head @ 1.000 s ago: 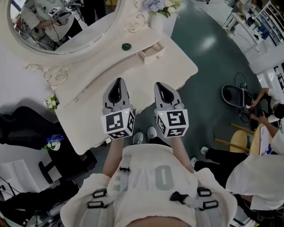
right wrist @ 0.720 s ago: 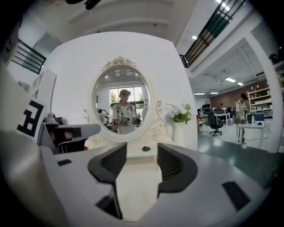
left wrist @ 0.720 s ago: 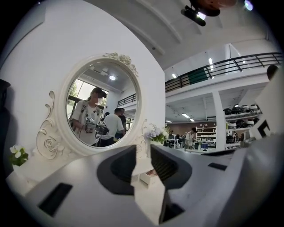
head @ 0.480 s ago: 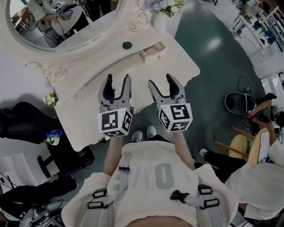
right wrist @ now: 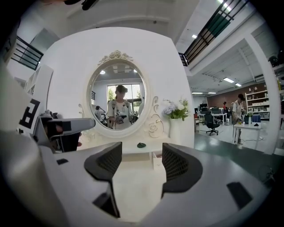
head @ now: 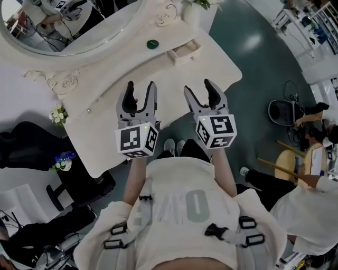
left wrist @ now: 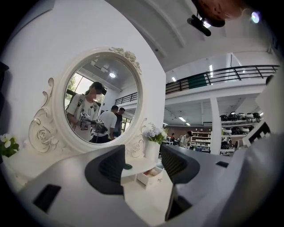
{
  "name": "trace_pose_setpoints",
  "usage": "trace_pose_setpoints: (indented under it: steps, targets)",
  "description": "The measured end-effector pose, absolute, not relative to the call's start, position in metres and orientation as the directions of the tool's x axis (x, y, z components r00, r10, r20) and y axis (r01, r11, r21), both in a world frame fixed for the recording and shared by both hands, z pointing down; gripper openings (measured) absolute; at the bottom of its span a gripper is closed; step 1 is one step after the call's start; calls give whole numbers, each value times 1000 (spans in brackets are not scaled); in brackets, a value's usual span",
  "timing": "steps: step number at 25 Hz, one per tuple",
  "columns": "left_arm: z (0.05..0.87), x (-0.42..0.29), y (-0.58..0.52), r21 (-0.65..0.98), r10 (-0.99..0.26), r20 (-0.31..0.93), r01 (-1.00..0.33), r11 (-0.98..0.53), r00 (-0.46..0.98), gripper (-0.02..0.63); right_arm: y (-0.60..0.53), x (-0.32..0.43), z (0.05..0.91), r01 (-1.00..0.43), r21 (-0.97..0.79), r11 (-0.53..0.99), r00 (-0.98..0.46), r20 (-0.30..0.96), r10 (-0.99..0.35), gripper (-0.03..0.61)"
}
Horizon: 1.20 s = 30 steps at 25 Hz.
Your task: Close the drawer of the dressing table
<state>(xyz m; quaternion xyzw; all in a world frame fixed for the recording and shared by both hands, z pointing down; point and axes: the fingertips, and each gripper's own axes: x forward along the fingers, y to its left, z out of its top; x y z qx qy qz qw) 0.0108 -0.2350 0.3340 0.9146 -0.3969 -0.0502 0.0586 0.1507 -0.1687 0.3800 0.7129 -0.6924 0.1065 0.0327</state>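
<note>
The cream dressing table (head: 113,124) stands in front of me with its oval mirror (head: 63,23) behind. Its small drawer (head: 185,52) at the back right is pulled out; it shows between the left gripper's fingers (left wrist: 150,175) and beside the right gripper's right finger (right wrist: 156,156). My left gripper (head: 140,89) (left wrist: 142,164) and right gripper (head: 199,89) (right wrist: 141,164) hover side by side over the table's front, well short of the drawer. Both pairs of jaws have just been opening and stand open, with nothing between them.
A small green object (head: 152,44) lies on the raised shelf left of the drawer, and a white vase of flowers (head: 193,10) stands behind it. A black chair (head: 31,150) sits at the left. People sit by a wooden stool (head: 288,163) at the right.
Both grippers were shut a second ago and are open now. The right gripper has drifted a little to the right and toward the table; the left has stayed in place.
</note>
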Motion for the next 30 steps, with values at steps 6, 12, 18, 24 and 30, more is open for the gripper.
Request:
trace_pose_setpoints:
  steps: [6, 12, 18, 24, 30]
  targets:
    - [332, -1, -254, 145, -750, -52, -738, -659, 659, 238, -185, 156, 376, -999, -47, -18, 8, 205, -979, 272]
    - [326, 3, -275, 149, -813, -73, -799, -582, 578, 238, -219, 187, 369, -999, 6, 47, -45, 205, -978, 258]
    - [318, 17, -287, 138, -878, -81, -867, -479, 472, 238, -257, 213, 377, -984, 33, 173, -160, 252, -955, 241]
    - [314, 18, -299, 120, -929, -87, -922, -368, 359, 238, -288, 232, 409, -970, 28, 240, -220, 306, -926, 233]
    - [318, 18, -303, 97, -957, -73, -953, -288, 282, 238, -306, 254, 461, -969, 18, 248, -220, 402, -889, 233]
